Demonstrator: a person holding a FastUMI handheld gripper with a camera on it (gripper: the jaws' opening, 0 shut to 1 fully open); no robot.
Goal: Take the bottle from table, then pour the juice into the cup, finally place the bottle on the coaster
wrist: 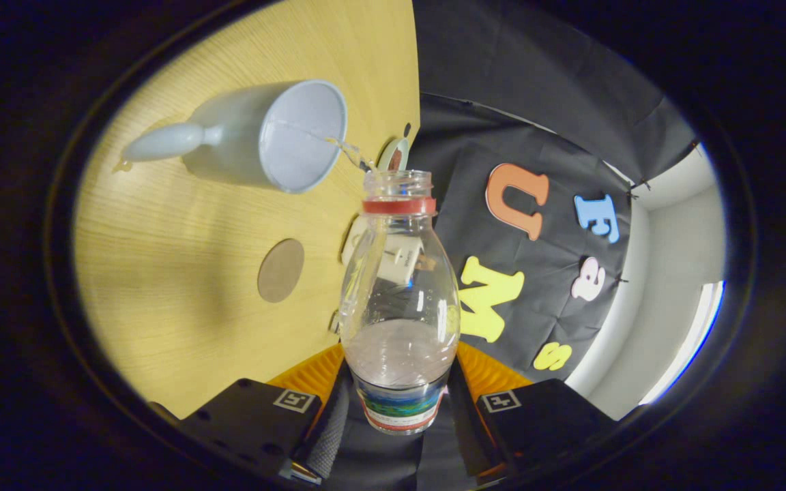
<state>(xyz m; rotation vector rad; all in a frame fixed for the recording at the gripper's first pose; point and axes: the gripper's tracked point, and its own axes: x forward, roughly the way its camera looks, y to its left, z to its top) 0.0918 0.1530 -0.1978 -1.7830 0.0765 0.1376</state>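
My gripper is shut on a clear plastic bottle, both fingers pressing its labelled lower part. The bottle has a red neck ring and no cap, and its open mouth points at the rim of a pale blue-white cup with a handle. The whole view is rolled on its side, so the wooden table stands like a wall beside the bottle. A thin clear stream runs from the mouth into the cup. A round brown coaster lies on the table, nearer the fingers than the cup.
A small white-rimmed object sits at the table's edge just past the bottle mouth. White blocky objects show through the bottle. A black cloth wall hangs beyond the table, with a pale wall past it.
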